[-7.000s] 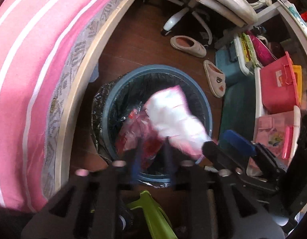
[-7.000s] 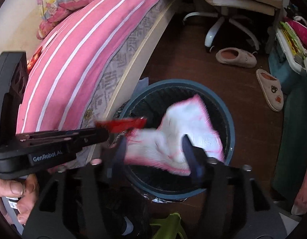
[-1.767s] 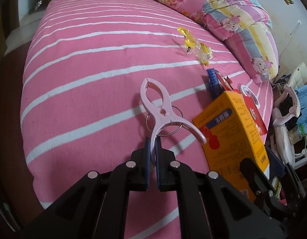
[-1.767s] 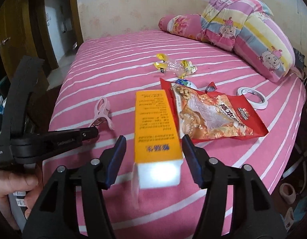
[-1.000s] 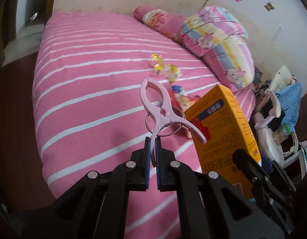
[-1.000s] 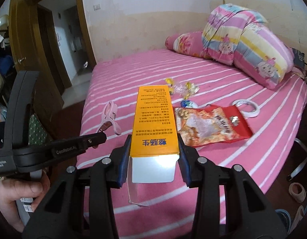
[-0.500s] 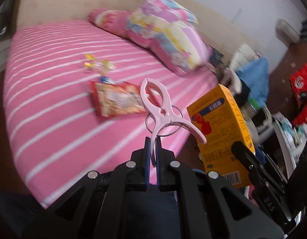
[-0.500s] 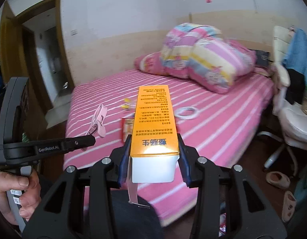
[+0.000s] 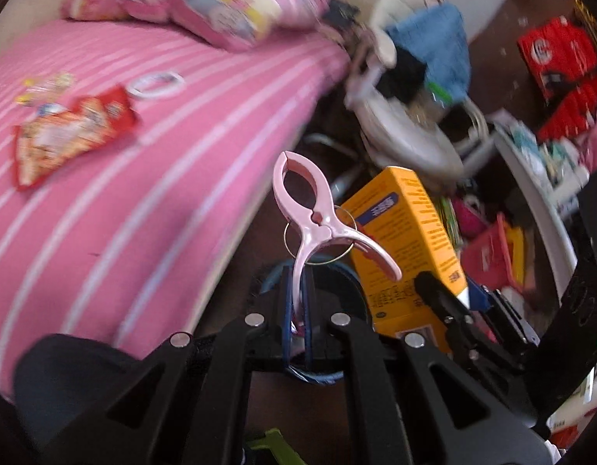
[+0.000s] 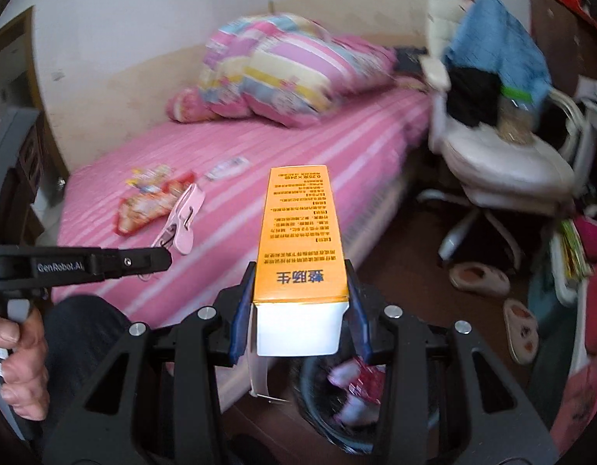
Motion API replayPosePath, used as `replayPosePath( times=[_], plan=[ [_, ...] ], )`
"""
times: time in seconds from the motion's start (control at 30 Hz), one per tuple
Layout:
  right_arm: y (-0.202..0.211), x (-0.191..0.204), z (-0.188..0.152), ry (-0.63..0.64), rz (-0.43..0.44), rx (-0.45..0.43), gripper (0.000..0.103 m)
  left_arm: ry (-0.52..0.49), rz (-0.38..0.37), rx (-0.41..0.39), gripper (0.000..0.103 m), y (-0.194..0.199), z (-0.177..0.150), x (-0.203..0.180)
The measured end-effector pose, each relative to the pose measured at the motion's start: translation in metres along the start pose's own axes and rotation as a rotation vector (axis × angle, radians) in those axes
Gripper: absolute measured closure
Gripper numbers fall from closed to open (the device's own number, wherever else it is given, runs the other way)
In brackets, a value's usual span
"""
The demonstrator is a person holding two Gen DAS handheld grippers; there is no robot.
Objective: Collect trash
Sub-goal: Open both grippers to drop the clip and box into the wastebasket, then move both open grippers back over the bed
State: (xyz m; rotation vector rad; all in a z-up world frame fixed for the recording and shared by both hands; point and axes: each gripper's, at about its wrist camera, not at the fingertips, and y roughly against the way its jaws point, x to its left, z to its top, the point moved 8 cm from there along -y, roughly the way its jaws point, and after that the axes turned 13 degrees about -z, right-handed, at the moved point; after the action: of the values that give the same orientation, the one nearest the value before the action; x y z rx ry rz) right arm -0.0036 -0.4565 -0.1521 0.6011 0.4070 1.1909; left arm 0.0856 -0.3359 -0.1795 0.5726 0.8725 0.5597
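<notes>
A: Entry, reading left to right from the round dark blue plastic bin [image 10: 337, 407]. Left gripper [image 9: 294, 298]: jaws pinched tight on one handle of the pale pink plastic clothes clamp [image 9: 314, 224], up-left of the bin.

B: Right gripper [image 10: 298, 310]: jaws part-open, clamping the tall orange cardboard box [image 10: 298, 240] directly above the rim.

A: Step, I judge: carrying. Next calls for centring both over the bin, then releasing.

Pink striped bed [image 10: 236, 209] left beyond jaws; white chair [image 10: 504, 162] right; slippers [image 10: 478, 279] on floor, lower right.
</notes>
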Motion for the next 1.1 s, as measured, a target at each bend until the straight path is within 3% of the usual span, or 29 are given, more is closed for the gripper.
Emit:
replayPosePath(
  times=[0.27,0.4,0.47,0.5,0.53,0.57,0.6,0.83,1.1],
  plan=[
    [-0.044,-0.055,-0.054,-0.069,-0.082,0.144,0.060,-0.030,-0.027,0.195,0.099,-0.093,-0.026,-0.020],
    [-0.059,-0.069,-0.067,-0.089,-0.106,0.181,0.059,-0.057,-0.024,0.251,0.098,-0.123,-0.035,-0.023],
    [-0.065,-0.077,-0.075,-0.086,-0.131,0.209,0.051,-0.074,-0.014,0.268,0.094,-0.135,-0.037,-0.022],
    [-0.067,-0.080,-0.077,-0.083,-0.150,0.217,0.034,-0.071,0.000,0.273,0.081,-0.139,-0.037,-0.019],
    [-0.067,-0.085,-0.077,-0.084,-0.192,0.205,0.024,-0.063,0.012,0.276,0.068,-0.142,-0.038,-0.015],
    [-0.067,-0.087,-0.076,-0.084,-0.203,0.196,0.024,-0.052,0.024,0.270,0.042,-0.144,-0.037,-0.012],
    [-0.066,-0.088,-0.076,-0.082,-0.209,0.193,0.023,-0.043,0.029,0.254,0.033,-0.144,-0.034,-0.010],
    [-0.060,-0.084,-0.062,-0.091,-0.183,0.172,0.023,0.056,0.012,0.148,0.032,-0.118,-0.013,0.004],
    [-0.046,-0.018,-0.002,-0.047,-0.050,0.071,0.019,0.082,0.060,-0.041,0.030,-0.038,0.033,0.040]
  ],
)
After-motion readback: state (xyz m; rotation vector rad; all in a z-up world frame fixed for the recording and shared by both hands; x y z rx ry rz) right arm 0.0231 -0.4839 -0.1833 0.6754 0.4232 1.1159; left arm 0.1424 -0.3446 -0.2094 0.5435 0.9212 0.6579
